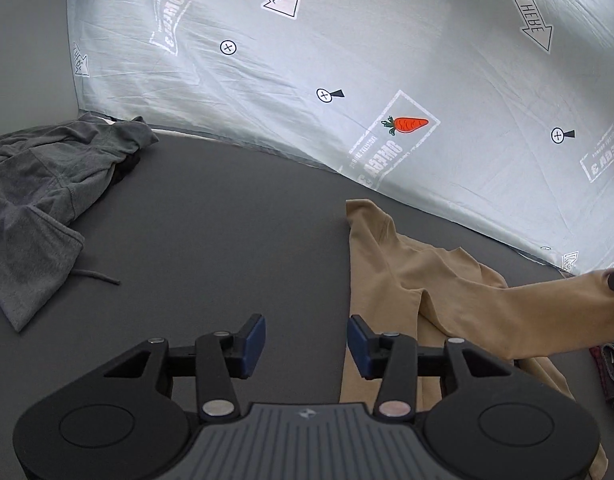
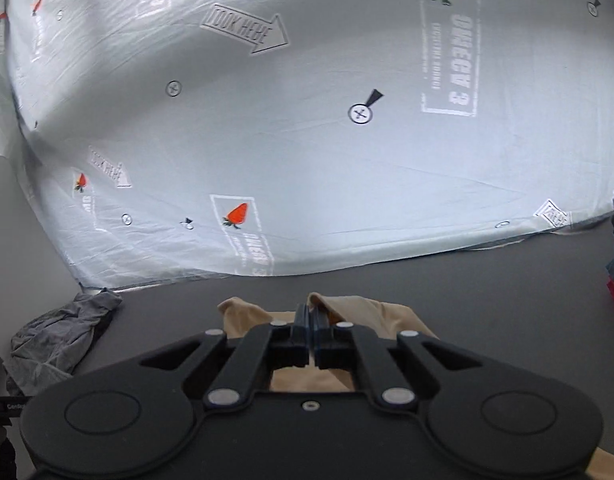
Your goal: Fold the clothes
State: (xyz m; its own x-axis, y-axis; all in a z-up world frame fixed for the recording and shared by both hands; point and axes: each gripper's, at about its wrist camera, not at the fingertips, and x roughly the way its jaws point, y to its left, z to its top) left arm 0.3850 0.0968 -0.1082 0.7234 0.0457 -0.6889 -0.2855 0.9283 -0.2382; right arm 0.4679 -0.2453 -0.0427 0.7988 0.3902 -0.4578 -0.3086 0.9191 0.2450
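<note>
Shirt (image 1: 447,280) tan, on surface (image 1: 227,220) | right tongs (image 2: 311,320) pinching shirt | left tongs (image 1: 306,344) spread, empty | hoodie (image 1: 39,200) grey, far left

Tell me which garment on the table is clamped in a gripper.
The tan garment, pinched by the shut right gripper; the grey garment lies loose.

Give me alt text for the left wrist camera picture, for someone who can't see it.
The open left gripper hovers over a dark table beside a tan garment, one sleeve stretched off to the right. A crumpled grey garment lies at left, before a pale carrot-print sheet.
</note>
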